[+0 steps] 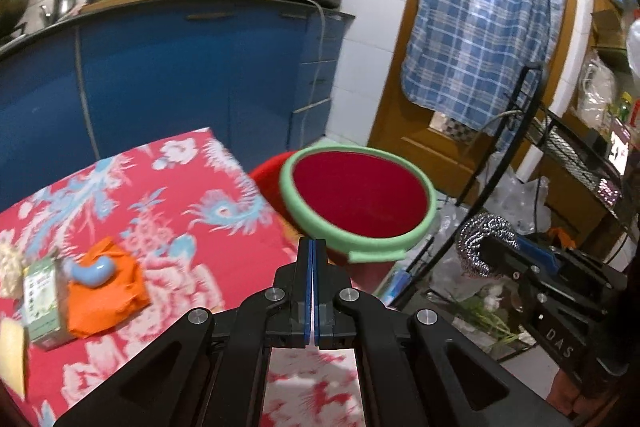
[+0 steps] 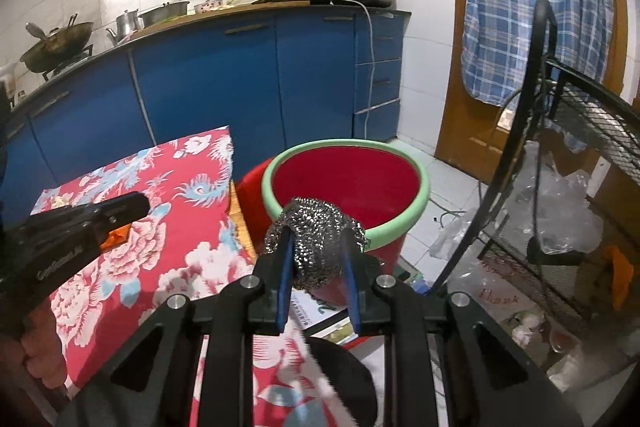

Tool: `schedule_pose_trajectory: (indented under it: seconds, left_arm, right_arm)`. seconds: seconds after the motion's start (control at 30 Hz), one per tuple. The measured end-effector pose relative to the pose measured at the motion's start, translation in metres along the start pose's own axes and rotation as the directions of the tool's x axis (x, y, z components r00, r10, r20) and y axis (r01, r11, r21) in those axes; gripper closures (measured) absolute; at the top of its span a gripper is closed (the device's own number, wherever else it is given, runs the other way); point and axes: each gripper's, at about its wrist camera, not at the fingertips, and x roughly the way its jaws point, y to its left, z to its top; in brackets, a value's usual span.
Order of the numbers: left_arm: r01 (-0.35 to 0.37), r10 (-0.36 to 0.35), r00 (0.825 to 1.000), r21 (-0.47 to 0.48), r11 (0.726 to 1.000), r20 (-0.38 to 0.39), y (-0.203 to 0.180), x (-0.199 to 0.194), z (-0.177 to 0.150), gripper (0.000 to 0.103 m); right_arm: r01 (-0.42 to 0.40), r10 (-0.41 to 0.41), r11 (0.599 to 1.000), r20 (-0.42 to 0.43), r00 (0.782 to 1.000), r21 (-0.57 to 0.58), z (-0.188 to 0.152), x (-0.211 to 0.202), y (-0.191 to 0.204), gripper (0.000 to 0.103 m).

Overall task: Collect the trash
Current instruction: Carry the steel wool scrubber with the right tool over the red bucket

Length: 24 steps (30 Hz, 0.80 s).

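1. Left wrist view first: we see the worktop (image 1: 168, 223) under a red cloth printed with white and blue flowers, filling the lower left, with blue kitchen cabinets (image 1: 168, 67) behind it.
2. Just off the worktop's far right edge stands a red bucket (image 1: 360, 195) with a pale green rim, its mouth open towards us and its inside looking bare.
3. A blue plaid cloth (image 1: 484, 15) hangs over the wooden door at the back right.
4. Our left tool (image 1: 312, 247) points towards the near rim of the bucket; its blue-lined jaws are pressed flat together with nothing between them.
5. Our right tool (image 2: 316, 247) is clamped on a steel wool scrubber (image 2: 316, 239). In the right wrist view the scrubber bulges between the two blue pads and sits in front of the bucket's near rim; from this angle we cannot tell whether it is over the opening or short of it. The left wrist view shows it to the right of the bucket.
6. On the worktop's left side lie an orange wrapper (image 1: 104, 295) with a light blue curved piece (image 1: 93, 271) on top, and a green-printed small carton (image 1: 42, 301) just beside it.
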Motion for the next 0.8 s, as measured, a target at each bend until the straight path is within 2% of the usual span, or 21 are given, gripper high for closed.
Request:
schedule_pose_trajectory:
  seconds: [0.3, 0.8]
  left_arm:
    - [0.032, -0.032, 0.999, 0.045, 0.998, -0.016, -0.025, 0.024, 0.019, 0.103]
    - [0.031, -0.025, 0.997, 0.077, 0.997, -0.080, -0.041, 0.093, 0.041, 0.103]
  right_arm:
    - [0.055, -0.054, 0.997, -0.004, 0.999, 0.056, 0.006, 0.008, -0.035, 0.079]
    - [0.042, -0.038, 0.994, -0.041, 0.998, 0.097, 0.025, 0.069, -0.057, 0.079]
